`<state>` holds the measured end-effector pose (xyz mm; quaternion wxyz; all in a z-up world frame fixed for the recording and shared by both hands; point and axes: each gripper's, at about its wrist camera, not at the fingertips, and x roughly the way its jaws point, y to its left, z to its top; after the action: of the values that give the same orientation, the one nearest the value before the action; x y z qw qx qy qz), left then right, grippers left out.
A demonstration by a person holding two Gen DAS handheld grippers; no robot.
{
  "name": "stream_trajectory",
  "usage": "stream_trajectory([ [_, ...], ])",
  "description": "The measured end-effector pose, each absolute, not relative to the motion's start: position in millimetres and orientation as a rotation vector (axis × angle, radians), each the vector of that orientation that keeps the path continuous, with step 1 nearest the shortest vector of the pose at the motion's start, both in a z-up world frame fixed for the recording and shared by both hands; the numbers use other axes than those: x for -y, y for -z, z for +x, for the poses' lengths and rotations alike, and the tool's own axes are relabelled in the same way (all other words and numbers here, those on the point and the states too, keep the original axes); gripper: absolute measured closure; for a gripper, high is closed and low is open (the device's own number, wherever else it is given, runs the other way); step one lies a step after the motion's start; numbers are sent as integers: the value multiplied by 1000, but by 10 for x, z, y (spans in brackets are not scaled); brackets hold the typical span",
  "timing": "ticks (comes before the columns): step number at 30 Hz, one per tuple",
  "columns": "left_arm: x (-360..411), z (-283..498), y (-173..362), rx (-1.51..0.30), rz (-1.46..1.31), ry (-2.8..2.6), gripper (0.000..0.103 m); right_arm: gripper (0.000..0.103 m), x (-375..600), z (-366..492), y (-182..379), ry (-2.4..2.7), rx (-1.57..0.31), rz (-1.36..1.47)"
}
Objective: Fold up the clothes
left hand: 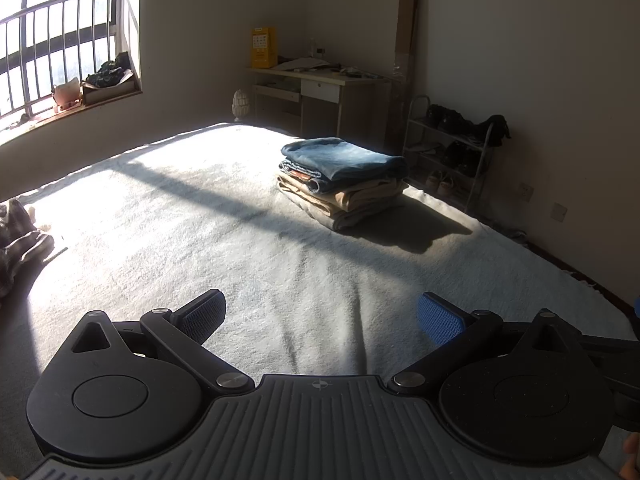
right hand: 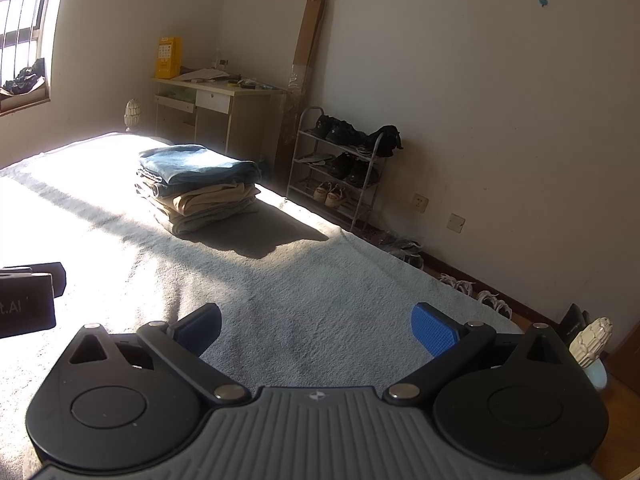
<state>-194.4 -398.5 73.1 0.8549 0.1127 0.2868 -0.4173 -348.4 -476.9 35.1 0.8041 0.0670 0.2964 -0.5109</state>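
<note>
In the left wrist view, the left gripper (left hand: 322,316) hangs over the pale blanket (left hand: 200,216) with its blue-padded fingers spread wide and nothing between them. The stack of folded clothes (left hand: 344,178), jeans on top of tan garments, sits on the blanket at about one o'clock, well apart from the fingers. A rumpled dark garment (left hand: 18,236) lies at the nine o'clock edge. Beyond the bed stand a desk (left hand: 316,88) at twelve o'clock and a shoe rack (left hand: 452,148) at two o'clock. In the right wrist view, the right gripper (right hand: 316,326) is likewise spread wide and empty above the blanket. The stack of folded clothes (right hand: 198,184) lies at about eleven o'clock, far from the fingers, and part of the left gripper (right hand: 28,300) shows at nine o'clock.
</note>
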Motion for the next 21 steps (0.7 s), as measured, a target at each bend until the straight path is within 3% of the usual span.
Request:
stream_trajectory([
  [21, 3987, -1942, -738, -609, 237, 875, 0, 0, 4769, -3520, -339, 1098, -639, 148],
])
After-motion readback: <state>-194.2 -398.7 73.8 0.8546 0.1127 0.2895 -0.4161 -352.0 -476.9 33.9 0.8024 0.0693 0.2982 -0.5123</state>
